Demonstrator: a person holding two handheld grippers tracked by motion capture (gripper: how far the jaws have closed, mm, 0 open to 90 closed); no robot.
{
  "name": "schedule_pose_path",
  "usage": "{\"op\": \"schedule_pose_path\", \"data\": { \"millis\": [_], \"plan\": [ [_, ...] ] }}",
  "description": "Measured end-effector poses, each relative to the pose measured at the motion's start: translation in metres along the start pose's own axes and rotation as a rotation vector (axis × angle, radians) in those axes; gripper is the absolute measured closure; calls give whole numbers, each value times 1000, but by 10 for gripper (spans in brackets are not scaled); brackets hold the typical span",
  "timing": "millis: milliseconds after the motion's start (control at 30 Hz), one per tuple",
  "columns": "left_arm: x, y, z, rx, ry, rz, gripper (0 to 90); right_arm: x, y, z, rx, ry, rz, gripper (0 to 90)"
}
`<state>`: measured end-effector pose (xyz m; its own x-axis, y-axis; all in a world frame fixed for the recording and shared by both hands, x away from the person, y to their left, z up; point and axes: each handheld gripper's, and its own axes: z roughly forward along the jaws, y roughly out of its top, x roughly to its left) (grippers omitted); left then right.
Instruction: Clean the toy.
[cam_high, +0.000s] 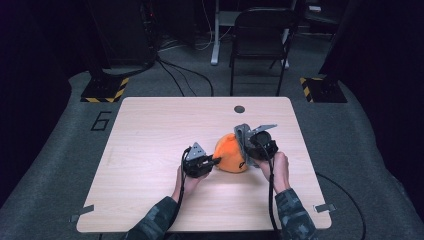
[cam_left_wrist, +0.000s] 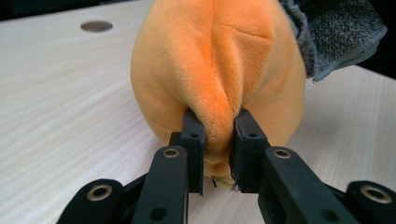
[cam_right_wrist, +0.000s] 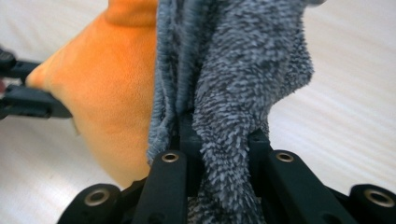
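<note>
An orange plush toy (cam_high: 230, 152) lies on the wooden table (cam_high: 150, 130), held between both grippers. My left gripper (cam_high: 216, 161) is shut on a fold of the orange plush (cam_left_wrist: 219, 79), pinching it between the black fingers (cam_left_wrist: 194, 135). A grey fuzzy cloth (cam_right_wrist: 233, 70) hangs against the plush's other side. My right gripper (cam_high: 246, 150) is shut on that grey cloth (cam_high: 241, 135), which fills the gap between its jaws. The orange plush (cam_right_wrist: 112, 88) shows to the left in the right gripper view, with the left gripper's fingers (cam_right_wrist: 28, 100) touching it.
A round cable hole (cam_high: 239, 109) sits near the table's far edge. Beyond the table stand a black folding chair (cam_high: 260, 40), a desk leg (cam_high: 216, 30) and stand bases with yellow-black tape (cam_high: 105, 90). Cables run across the grey floor.
</note>
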<state>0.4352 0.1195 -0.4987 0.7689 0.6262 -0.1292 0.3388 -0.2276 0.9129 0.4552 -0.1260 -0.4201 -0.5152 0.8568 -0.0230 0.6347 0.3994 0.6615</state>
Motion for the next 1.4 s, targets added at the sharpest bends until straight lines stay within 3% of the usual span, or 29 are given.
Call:
{"op": "schedule_pose_path", "data": {
  "millis": [133, 267, 333, 467, 567, 733, 900, 1000, 1167, 1300, 1333, 1400],
  "plan": [
    [-6, 17, -4, -23, 5, 49, 790, -14, 0, -15, -52, -20, 39, 758],
    [-11, 38, -19, -41, 31, 90, 793, -27, -1, -29, -89, -32, 88, 757],
    [-12, 46, -26, -15, 30, 101, 791, -31, 0, -36, -101, -25, 98, 757],
    [-15, 57, -37, 30, 75, 165, 788, -30, 4, -48, -125, -1, 88, 755],
    [-14, 59, -39, 77, 90, 192, 783, -20, 9, -56, -132, 36, 63, 753],
    [-10, 51, -30, 128, 53, 165, 778, 14, 18, -54, -124, 102, -5, 751],
    [-16, 45, -22, 133, 30, 174, 776, 47, 22, -39, -73, 131, -82, 749],
    [-20, 43, -21, 139, 25, 204, 779, 55, 19, -24, -30, 99, -113, 755],
    [-21, 42, -19, 128, 16, 221, 782, 38, 16, -19, -15, 79, -87, 772],
    [-18, 41, -19, 122, 10, 211, 782, 22, 11, -13, 5, 23, -60, 774],
    [-17, 41, -20, 124, 9, 202, 782, 18, 10, -11, 13, -12, -60, 775],
    [-16, 41, -20, 122, 4, 203, 781, 9, 6, -6, 33, -22, -40, 774]
  ]
}}
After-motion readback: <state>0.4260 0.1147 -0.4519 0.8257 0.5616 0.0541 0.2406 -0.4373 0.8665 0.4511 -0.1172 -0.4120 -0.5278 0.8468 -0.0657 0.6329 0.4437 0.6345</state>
